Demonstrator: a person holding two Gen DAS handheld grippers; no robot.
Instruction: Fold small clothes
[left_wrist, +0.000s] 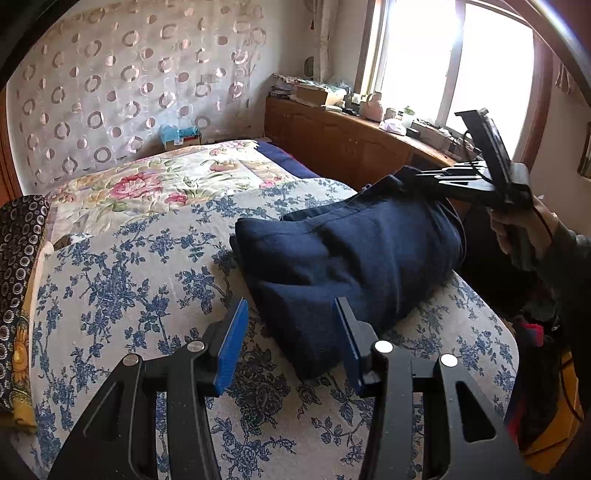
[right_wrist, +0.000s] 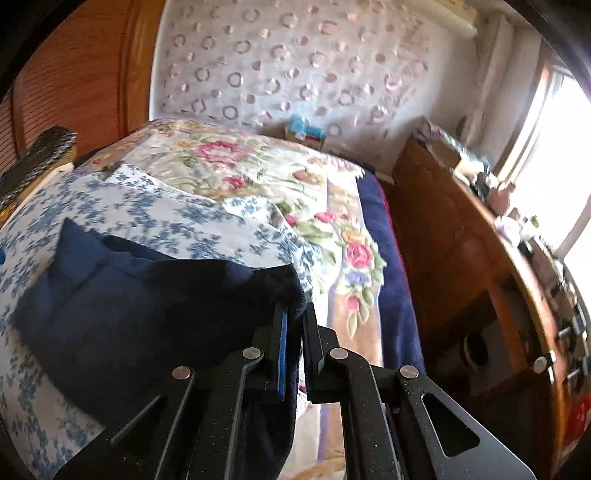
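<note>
L wrist view: left gripper (left_wrist: 291, 343) spread, empty, just before navy garment (left_wrist: 343, 266) on blue-floral quilt (left_wrist: 122, 280). R wrist view only: right gripper (right_wrist: 295, 321) pinching garment's edge.

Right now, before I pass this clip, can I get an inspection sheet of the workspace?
Surface: bed with blue-flowered cover, floral quilt behind.
Job's things: navy garment, partly folded, one edge lifted.
Clutter: patterned cloth at bed edge.
Grippers: left gripper jaws open, empty, just short of the garment; right gripper jaws shut on the garment's edge.
Cables: nothing seen on the bed.
Surroundings: wooden cabinet crowded with items, bright window.
</note>
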